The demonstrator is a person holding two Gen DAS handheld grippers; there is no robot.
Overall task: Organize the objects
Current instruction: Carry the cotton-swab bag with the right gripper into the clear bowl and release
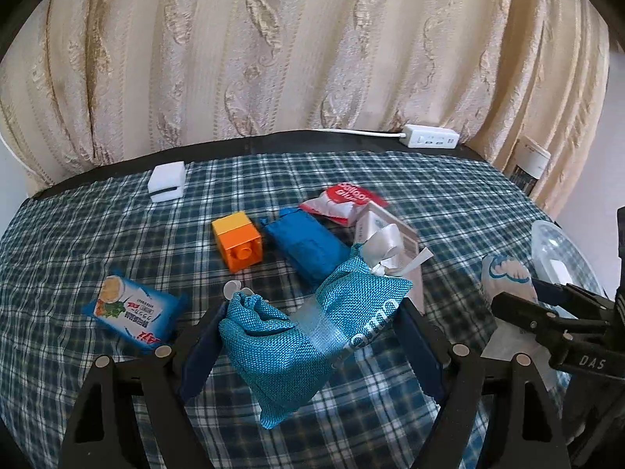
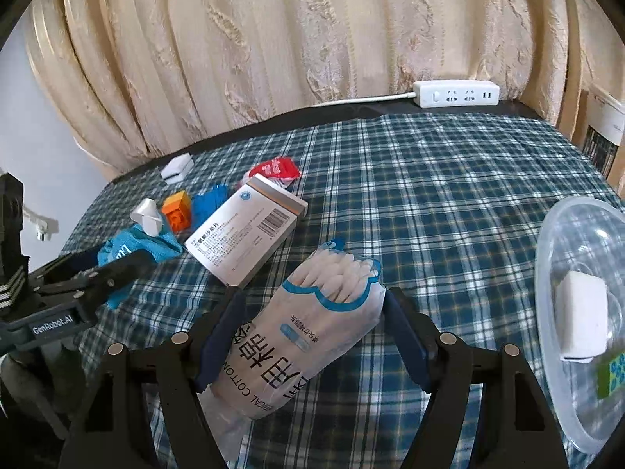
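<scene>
- Cotton-swab pack (image 2: 312, 332) — pinched in the right gripper (image 2: 312, 336), just above the checked tablecloth (image 2: 429, 195), near its right edge
- Left gripper (image 1: 308, 336) pinches a teal pouch (image 1: 304, 336) — beside the medicine box (image 2: 246, 230)

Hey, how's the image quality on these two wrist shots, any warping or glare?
Left wrist view: fisheye bows the table edge, corners black, focus sharp. Right wrist view: same curvature, daylight glare on the clear plastic bowl, cotton swab pack legible.
</scene>
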